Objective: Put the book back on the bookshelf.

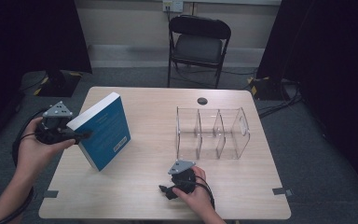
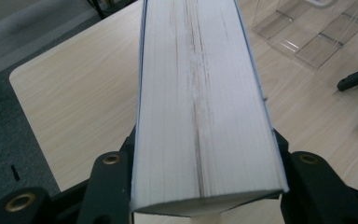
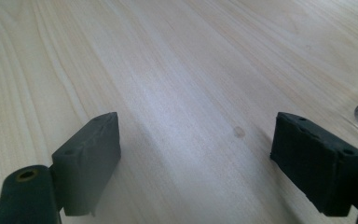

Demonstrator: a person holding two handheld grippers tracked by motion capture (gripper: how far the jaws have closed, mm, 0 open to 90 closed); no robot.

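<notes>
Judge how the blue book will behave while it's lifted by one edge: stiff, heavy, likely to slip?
The blue book looks thick, so probably heavy for a single-edge hold. The left gripper clamps across the full page block, which should keep it closed and fairly stiff. Tilted with one corner on the table, it may swing or slip on its smooth cover.

A clear plastic organizer (image 1: 212, 133) with several upright dividers stands on the right half of the light wooden table (image 1: 144, 186), its compartments open at the top (from the left gripper view it shows at the upper right, see-through against the wood (image 2: 307, 28)). A small dark round spot (image 1: 202, 101) lies near the table's far edge, just behind the organizer. Beyond the table a black folding chair (image 1: 199, 44) stands on grey carpet (image 1: 317, 154) facing the table. Black curtains (image 1: 326, 51) hang at both sides, and cables (image 1: 279, 105) trail on the floor at the right.
</notes>
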